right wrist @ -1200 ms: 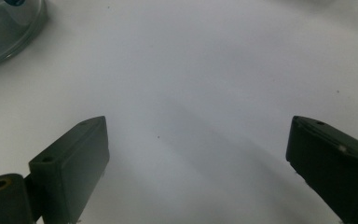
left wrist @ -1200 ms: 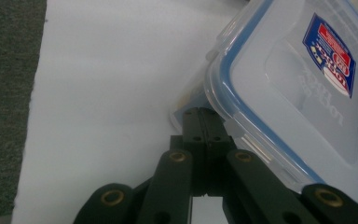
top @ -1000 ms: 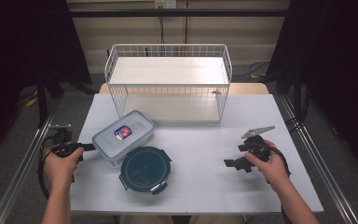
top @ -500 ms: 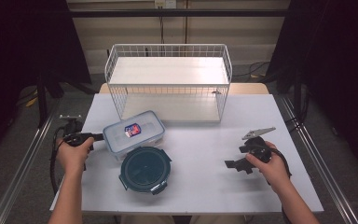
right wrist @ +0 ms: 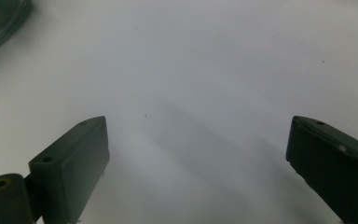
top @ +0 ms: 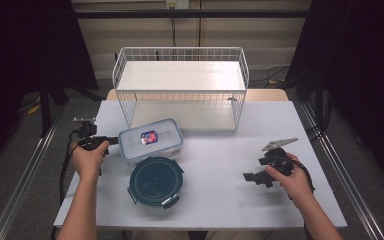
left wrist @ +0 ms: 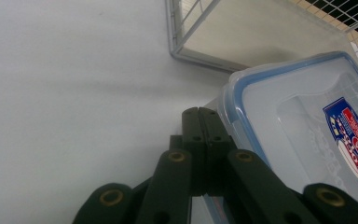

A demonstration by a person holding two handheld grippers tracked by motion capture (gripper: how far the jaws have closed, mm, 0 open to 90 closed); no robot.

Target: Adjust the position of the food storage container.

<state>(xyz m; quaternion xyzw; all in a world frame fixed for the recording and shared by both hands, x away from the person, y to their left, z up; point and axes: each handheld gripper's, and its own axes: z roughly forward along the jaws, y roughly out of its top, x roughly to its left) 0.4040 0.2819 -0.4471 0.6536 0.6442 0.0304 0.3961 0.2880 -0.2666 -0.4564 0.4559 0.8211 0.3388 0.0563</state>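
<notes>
A clear rectangular container (top: 151, 140) with a blue-rimmed lid and a red-and-blue label lies on the white table (top: 215, 200), just in front of the wire basket (top: 180, 90). My left gripper (top: 113, 140) is shut and empty, its tips against the container's left side. In the left gripper view the two jaws (left wrist: 200, 113) are pressed together beside the lid's edge (left wrist: 303, 121). A dark round lidded container (top: 156, 181) sits nearer the person. My right gripper (top: 252, 177) stands open over bare table, its jaws (right wrist: 198, 140) wide apart with nothing between them.
The white wire basket stands at the back middle of the table, open toward the person, with its near corner (left wrist: 179, 49) close ahead of the left gripper. The round container's rim (right wrist: 0, 18) lies far left of the right gripper. Metal rails (top: 25, 175) run along both table sides.
My left hand has moved to the right and slightly away from the person, and the rectangular container has slid right with it, closer to the basket. The right hand has stayed put.
</notes>
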